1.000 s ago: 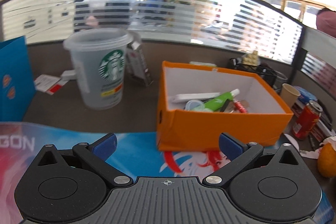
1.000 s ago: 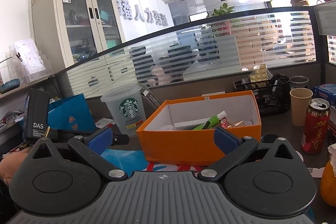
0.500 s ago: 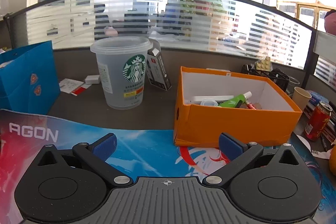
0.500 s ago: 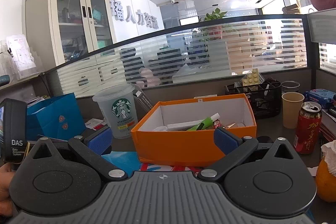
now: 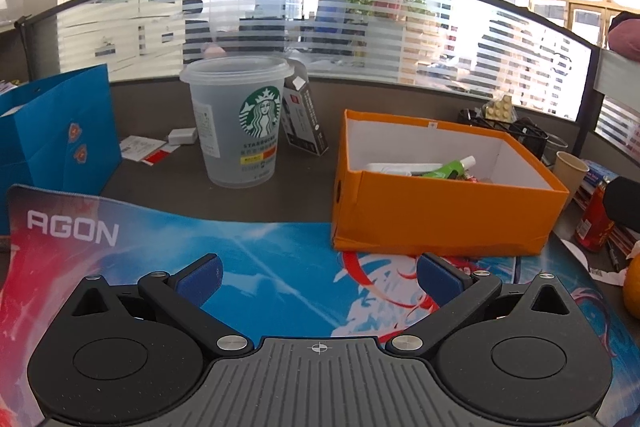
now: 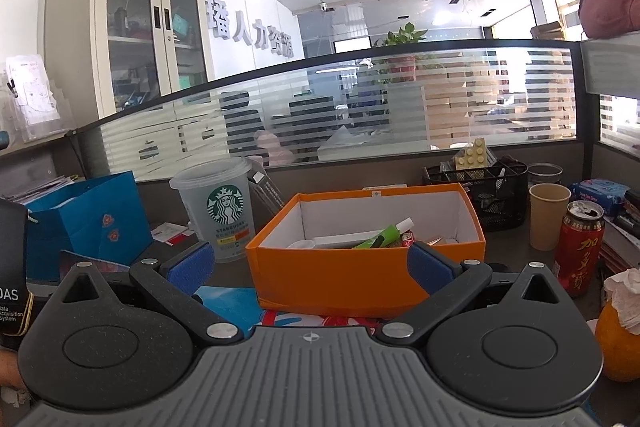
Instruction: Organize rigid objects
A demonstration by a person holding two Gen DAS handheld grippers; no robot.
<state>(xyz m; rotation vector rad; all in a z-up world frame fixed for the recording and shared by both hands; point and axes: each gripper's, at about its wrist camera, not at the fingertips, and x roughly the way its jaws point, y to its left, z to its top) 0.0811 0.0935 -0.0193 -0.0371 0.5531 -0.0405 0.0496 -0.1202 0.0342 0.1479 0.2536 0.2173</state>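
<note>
An orange box [image 5: 440,215] stands on the desk, partly on a colourful AGON mat [image 5: 260,259]. Inside it lie a green tube [image 5: 450,167], a white flat item and other small things. The box also shows in the right wrist view [image 6: 340,275], with the green tube [image 6: 380,237] in it. My left gripper [image 5: 318,277] is open and empty, low over the mat in front of the box. My right gripper [image 6: 308,263] is open and empty, in front of the box.
A clear Starbucks cup [image 5: 236,123] stands left of the box, a dark carton [image 5: 304,123] behind it, a blue paper bag [image 5: 56,131] at far left. At right are a red can [image 6: 580,247], a paper cup [image 6: 548,215], a black mesh organizer [image 6: 480,191] and an orange [image 6: 618,347].
Both grippers have drawn back from the box and tilted up; the box and cup look smaller and farther. Both stay open and empty.
</note>
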